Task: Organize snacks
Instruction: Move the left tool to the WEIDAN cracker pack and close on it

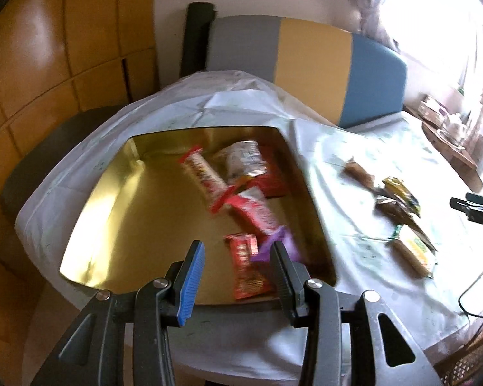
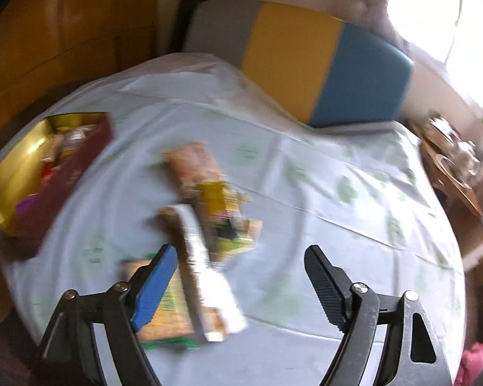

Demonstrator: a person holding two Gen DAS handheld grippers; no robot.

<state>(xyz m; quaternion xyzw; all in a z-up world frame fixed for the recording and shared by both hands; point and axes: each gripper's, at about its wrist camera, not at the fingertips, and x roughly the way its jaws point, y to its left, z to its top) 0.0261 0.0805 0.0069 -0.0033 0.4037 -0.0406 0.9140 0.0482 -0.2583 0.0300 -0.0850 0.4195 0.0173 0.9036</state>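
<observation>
Left wrist view: the left gripper (image 1: 238,268) hangs over the near edge of the gold-lined box (image 1: 119,212), jaws apart and gripping nothing, a purple wrapper (image 1: 278,246) at its right finger. Red snack packs (image 1: 206,177) lie diagonally along the box's right side; its left half is bare.

Right wrist view: the right gripper (image 2: 241,284) tilts down over the white tablecloth (image 2: 338,193), jaws wide apart above blurred snack bars (image 2: 203,263) whose long axes point away; bare cloth lies to the right

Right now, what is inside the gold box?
The gold box holds several red snack packets, a silvery pouch and a purple wrapper. Anything beneath those packets is covered.
</observation>
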